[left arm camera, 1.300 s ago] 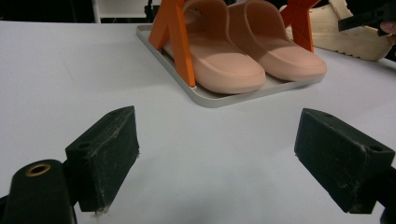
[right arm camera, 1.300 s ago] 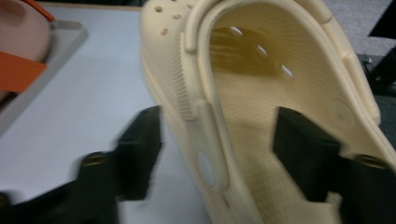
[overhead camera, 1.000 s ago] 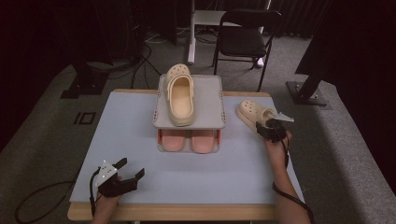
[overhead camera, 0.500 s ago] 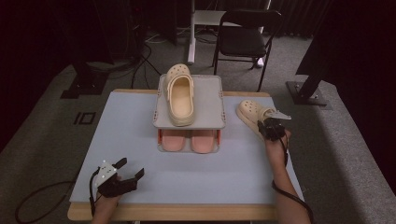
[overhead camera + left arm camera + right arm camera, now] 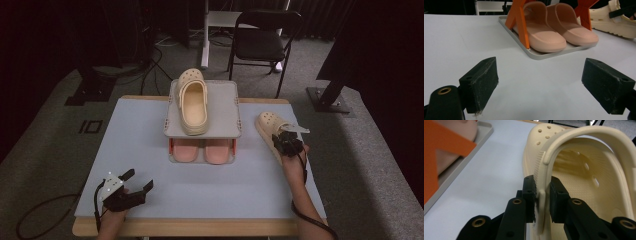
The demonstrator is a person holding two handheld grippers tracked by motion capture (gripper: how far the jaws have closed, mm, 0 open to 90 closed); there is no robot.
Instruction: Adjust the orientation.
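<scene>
Grasp step: my right gripper (image 5: 541,195), jaws just closed, clamps the cream clog (image 5: 267,127) at the heel wall. Left gripper (image 5: 131,186) released, idle at 7 o'clock. Next, I judge: lift toward the rack (image 5: 222,107) at 10 o'clock, beside its mate (image 5: 193,102).

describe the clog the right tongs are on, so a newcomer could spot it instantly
Start at the grey two-tier rack mid-table. On the tabletop to its right lies a cream clog, with the right tongs shut on its heel strap. Its twin sits atop the rack; the pink slides sit underneath.
</scene>
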